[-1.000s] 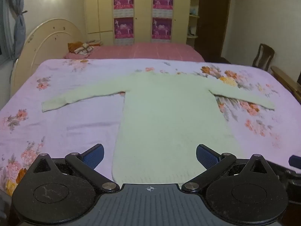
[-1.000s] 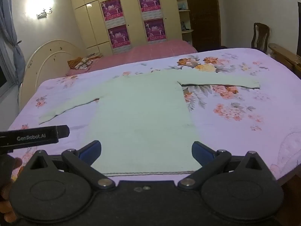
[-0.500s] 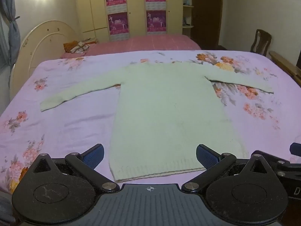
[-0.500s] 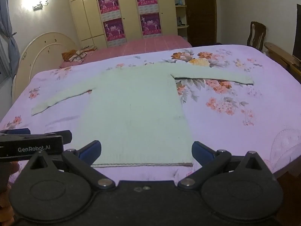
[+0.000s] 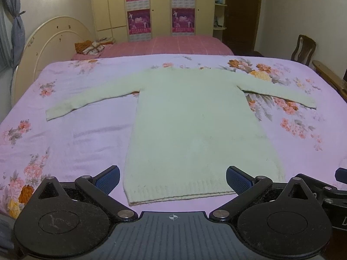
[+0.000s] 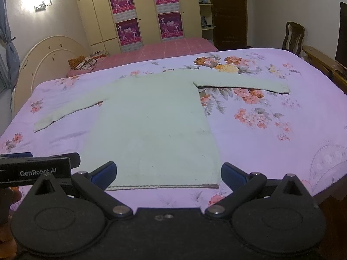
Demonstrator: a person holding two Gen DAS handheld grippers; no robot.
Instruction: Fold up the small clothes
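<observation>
A pale green long-sleeved sweater (image 5: 190,125) lies flat on the bed, hem toward me, both sleeves spread out sideways; it also shows in the right wrist view (image 6: 151,125). My left gripper (image 5: 173,178) is open and empty, held above the bed's near edge just short of the hem. My right gripper (image 6: 168,173) is open and empty, also just short of the hem, toward its right corner. The left gripper's body (image 6: 34,170) shows at the left of the right wrist view.
The bed has a lilac floral sheet (image 5: 65,134) and a cream headboard (image 5: 49,41) at the left. A second pink bed (image 5: 164,45) and wardrobes stand behind. A wooden chair (image 5: 303,47) and a wooden frame (image 5: 329,78) are at the right.
Both grippers have drawn back and risen a little, so the sweater's whole hem now shows ahead of the fingers. Both stayed open.
</observation>
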